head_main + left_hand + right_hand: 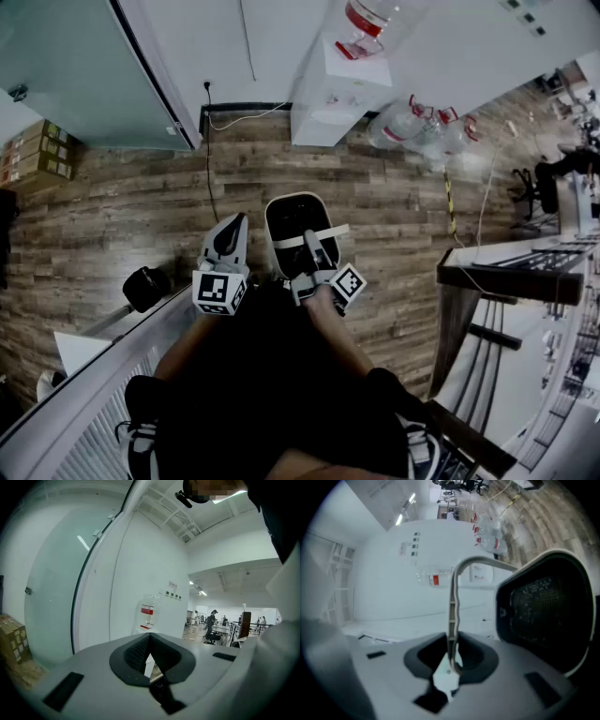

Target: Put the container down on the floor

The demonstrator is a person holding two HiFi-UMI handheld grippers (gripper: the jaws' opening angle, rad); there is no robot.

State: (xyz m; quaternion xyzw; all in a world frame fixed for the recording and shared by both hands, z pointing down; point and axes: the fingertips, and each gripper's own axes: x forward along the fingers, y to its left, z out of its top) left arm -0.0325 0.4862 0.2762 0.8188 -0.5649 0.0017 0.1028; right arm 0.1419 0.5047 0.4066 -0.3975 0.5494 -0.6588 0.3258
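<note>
The right gripper (309, 251) pinches the thin handle (452, 603) of the white container (270, 228), so the container hangs from it in front of the person's legs. It looks like it is up off the wood floor (131, 211), not set down yet. The handle is the easy part to grab. The left gripper (229, 240) is pressed together with nothing in it, and it waits just left of the container.
</note>
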